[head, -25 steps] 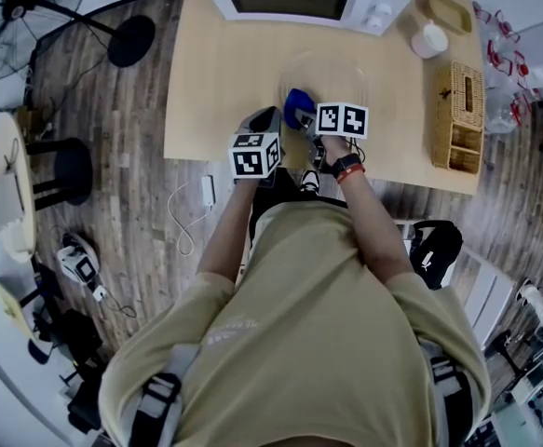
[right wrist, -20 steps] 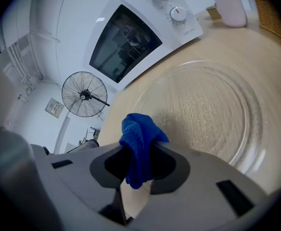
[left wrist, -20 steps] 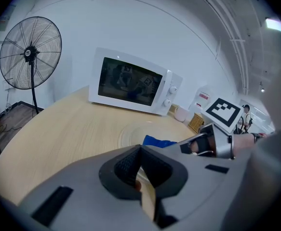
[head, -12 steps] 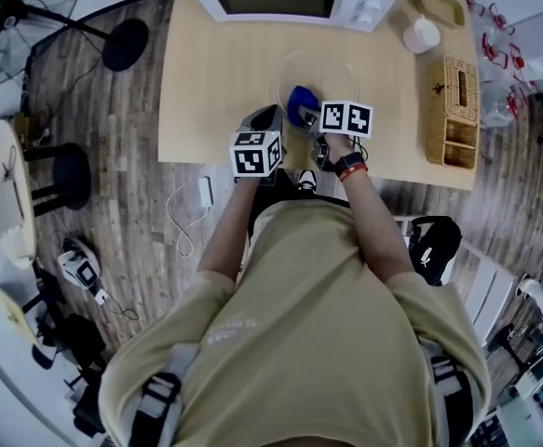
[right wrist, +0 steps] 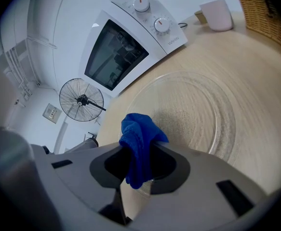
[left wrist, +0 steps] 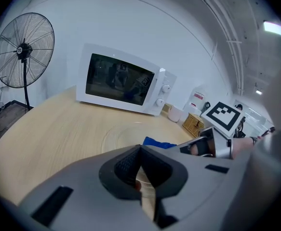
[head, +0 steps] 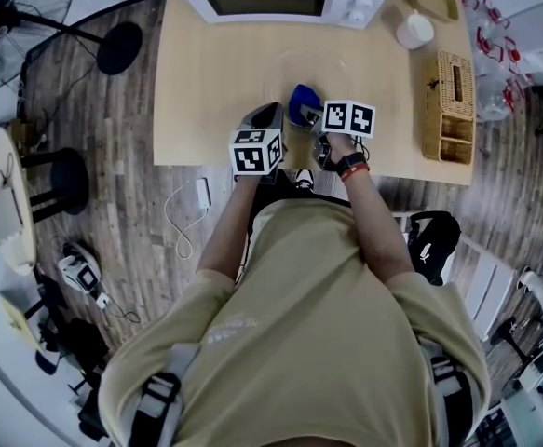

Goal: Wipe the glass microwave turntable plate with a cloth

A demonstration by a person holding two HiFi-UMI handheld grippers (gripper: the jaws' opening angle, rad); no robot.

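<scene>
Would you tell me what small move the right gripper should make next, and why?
Probably sweep the right gripper forward across the glass plate: it is shut on the blue cloth, which sits over the plate's near edge, with most of the glass lying ahead of it.

One plate, one cloth, one microwave
</scene>
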